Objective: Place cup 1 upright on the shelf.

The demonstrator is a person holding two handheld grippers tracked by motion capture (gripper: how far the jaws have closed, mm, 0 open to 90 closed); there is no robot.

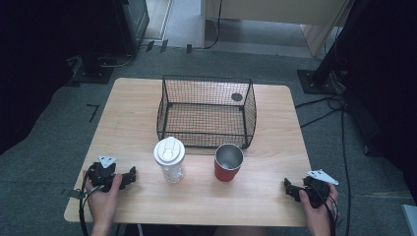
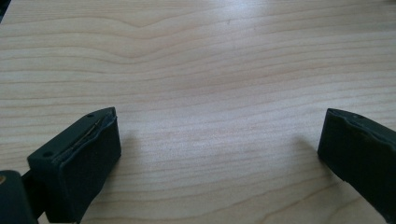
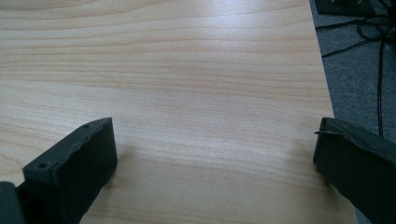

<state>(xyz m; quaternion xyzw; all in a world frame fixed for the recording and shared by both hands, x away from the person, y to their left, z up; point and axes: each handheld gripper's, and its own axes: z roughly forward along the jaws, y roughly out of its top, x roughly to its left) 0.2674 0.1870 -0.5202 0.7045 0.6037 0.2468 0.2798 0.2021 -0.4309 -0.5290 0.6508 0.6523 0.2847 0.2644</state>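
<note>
- Left hand-held gripper (image 1: 132, 176): jaws wide, nothing between, resting on tabletop (image 1: 206, 206); clear bottle (image 1: 170, 160) near, to its right.
- Right hand-held gripper (image 1: 289, 188): jaws wide, nothing between; red cup (image 1: 228, 162) near, to its left.

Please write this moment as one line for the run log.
left gripper: open, empty, on table | right gripper: open, empty | bottle, red cup: upright before basket, untouched

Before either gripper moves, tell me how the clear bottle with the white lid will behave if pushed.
The bottle stands tall and narrow, so a high push would probably tip it. It looks clear and empty, likely light. Its round body may roll once down.
</note>
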